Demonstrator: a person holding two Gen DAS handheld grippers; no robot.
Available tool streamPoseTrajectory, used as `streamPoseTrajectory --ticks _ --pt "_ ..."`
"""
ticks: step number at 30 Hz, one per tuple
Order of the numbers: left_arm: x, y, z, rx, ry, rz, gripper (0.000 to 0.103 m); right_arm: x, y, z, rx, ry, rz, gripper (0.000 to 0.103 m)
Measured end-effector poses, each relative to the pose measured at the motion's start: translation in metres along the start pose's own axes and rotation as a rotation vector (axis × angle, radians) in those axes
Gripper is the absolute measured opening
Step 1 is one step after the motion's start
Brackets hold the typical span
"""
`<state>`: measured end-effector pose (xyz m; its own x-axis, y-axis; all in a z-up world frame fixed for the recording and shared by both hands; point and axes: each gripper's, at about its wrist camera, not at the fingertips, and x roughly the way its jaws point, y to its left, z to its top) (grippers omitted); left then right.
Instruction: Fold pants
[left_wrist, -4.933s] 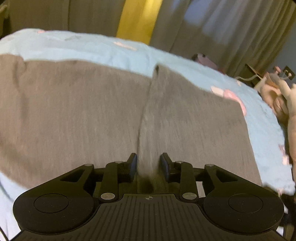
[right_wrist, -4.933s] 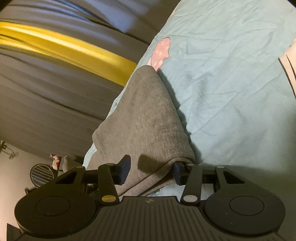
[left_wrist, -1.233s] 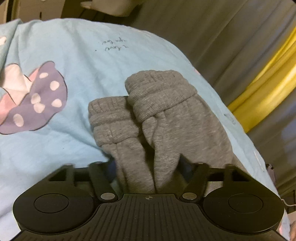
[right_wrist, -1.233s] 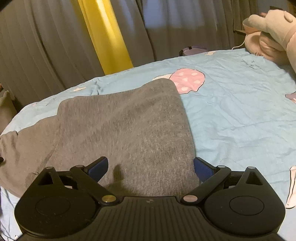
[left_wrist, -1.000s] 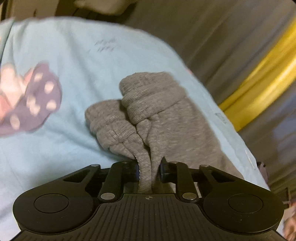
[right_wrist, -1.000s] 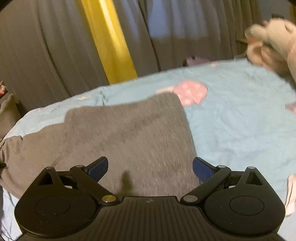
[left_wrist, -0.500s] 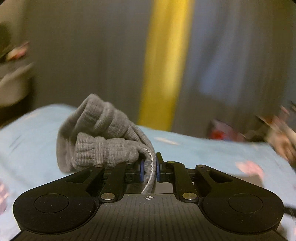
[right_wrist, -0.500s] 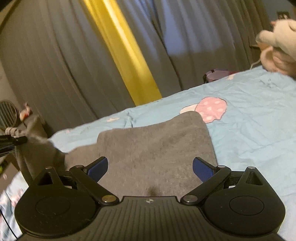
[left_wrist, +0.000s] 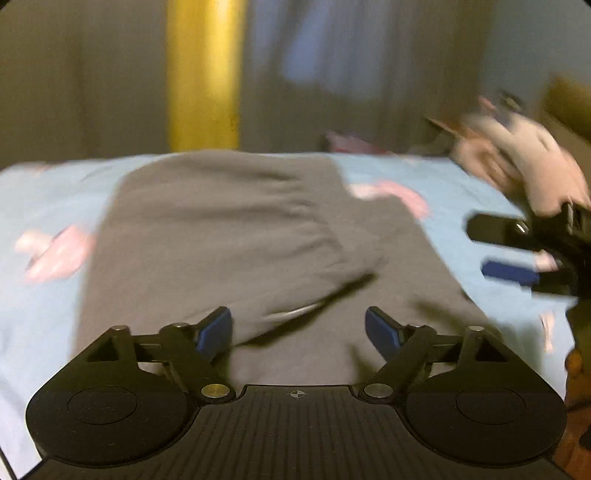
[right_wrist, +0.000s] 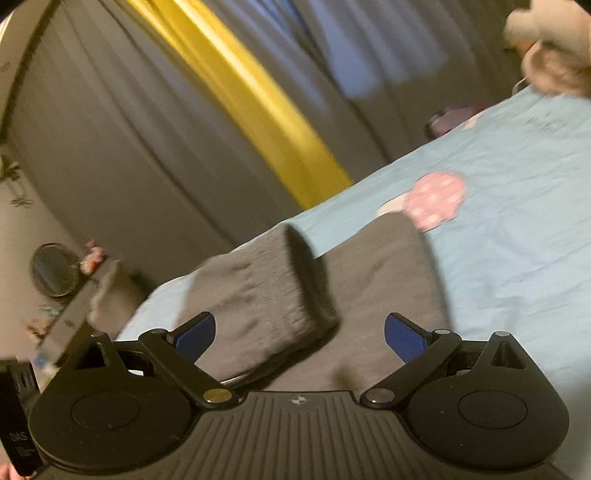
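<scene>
Since half a second ago, when my left claw (left_wrist: 299, 328) pinched the cuffed leg ends, its jaws have just been opening; they now stand spread, nothing pressed between them, and the leg half lies dropped across the rest of the pants (left_wrist: 236, 236) on the bed (left_wrist: 44, 192). My right claw (right_wrist: 299, 336) is also spread and holds nothing; the ribbed cuffs (right_wrist: 284, 291) lie just ahead of it, atop the lower layer. The pants rest in the middle of the bed, two layers deep, the upper layer skewed toward the yellow curtain stripe (left_wrist: 203, 74). I judge the knit soft, light and limp: it will sag and crease, so I would take it at the thick cuffs or the fold's corners, pinching both layers. Bare sheet lies on every side of the pants. A plush toy (left_wrist: 524, 162) sits well apart at the bed's far corner.
</scene>
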<state>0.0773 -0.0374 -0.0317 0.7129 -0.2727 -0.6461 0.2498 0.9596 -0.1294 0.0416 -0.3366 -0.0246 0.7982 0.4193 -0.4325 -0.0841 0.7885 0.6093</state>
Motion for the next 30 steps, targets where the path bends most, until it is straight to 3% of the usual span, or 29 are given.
streamPoseTrajectory --ticks 5,8,11,20,23,24,26,30 --pt "-0.028 0.05 -0.015 -0.148 -0.022 0.203 0.091 0.051 -0.008 0.0 0.127 0.102 0.094 0.093" --pt "-0.035 0.071 -0.031 -0.174 -0.005 0.295 0.091 0.081 -0.019 -0.002 0.216 0.156 0.101 0.089" --pt "-0.044 0.086 -0.045 -0.187 0.004 0.352 0.091 0.097 -0.019 -0.002 0.237 0.147 0.101 0.089" --pt "-0.04 0.1 -0.048 -0.205 0.025 0.315 0.091 0.129 -0.008 -0.006 0.221 0.15 0.043 0.088" --pt "-0.031 0.1 -0.046 -0.219 0.032 0.291 0.091 0.121 -0.01 -0.009 0.224 0.137 0.023 0.061" --pt "-0.029 0.1 -0.046 -0.221 0.033 0.282 0.091 0.118 -0.014 -0.009 0.25 0.161 0.02 0.06" --pt "-0.024 0.1 -0.044 -0.214 0.037 0.272 0.091 0.111 -0.019 -0.008 0.299 0.179 0.007 0.064" --pt "-0.008 0.1 -0.043 -0.216 0.061 0.279 0.09 0.124 -0.013 -0.009 0.307 0.168 0.014 0.095"
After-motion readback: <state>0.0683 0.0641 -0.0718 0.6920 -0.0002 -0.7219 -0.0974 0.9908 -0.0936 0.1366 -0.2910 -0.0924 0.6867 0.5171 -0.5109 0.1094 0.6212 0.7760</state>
